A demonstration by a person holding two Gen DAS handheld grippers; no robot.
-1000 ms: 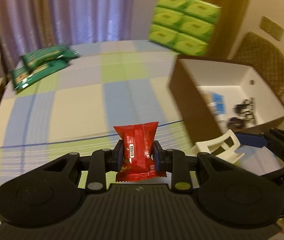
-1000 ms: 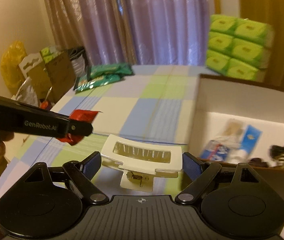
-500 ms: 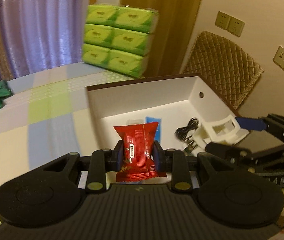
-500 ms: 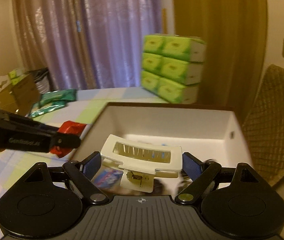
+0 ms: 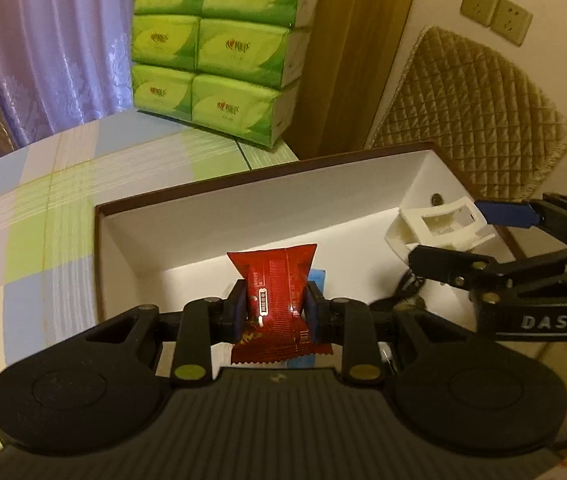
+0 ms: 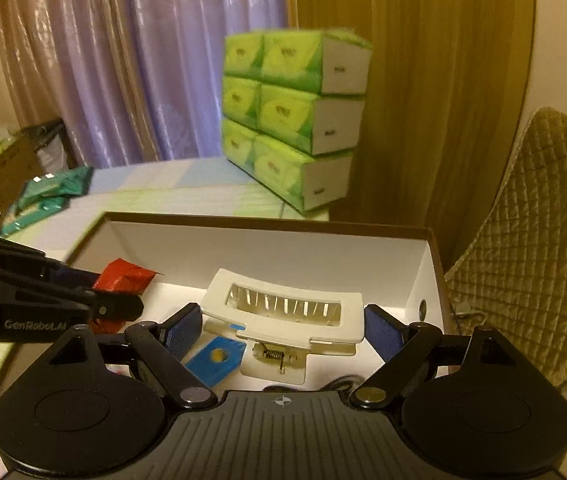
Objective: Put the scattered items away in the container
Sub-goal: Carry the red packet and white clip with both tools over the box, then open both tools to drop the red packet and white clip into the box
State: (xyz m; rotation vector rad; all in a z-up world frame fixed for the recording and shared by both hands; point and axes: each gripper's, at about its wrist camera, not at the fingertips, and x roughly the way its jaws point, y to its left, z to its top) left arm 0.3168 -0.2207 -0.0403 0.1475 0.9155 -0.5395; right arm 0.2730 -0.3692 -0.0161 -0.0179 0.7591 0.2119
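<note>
The left gripper (image 5: 276, 307) is clenched on a red packet (image 5: 275, 292), which stands upright between its 2 blue pads with its crimped top above them and its lower edge hanging below. Beyond and under the jaws lies the open box (image 5: 219, 216), white inside with a brown rim, so the packet is held over the box's interior rather than resting in it. A blue item (image 5: 317, 280) shows just behind the packet on the box floor.

The right gripper (image 6: 281, 330) grasps a white hair clip (image 6: 283, 320) across its width, the clip's slotted face toward the camera and its spring below. Its pads touch the clip's 2 ends. Under these jaws, on the box floor, lies a blue card (image 6: 213, 362), and a dark cable (image 6: 339, 382) seems to sit near the lower edge, though it is mostly hidden. To the left of the right jaws, the packet is visible in the other gripper.

Past the box, a stack of 6 green tissue packs (image 6: 287, 116) stands on the checked cloth (image 5: 43, 216).
</note>
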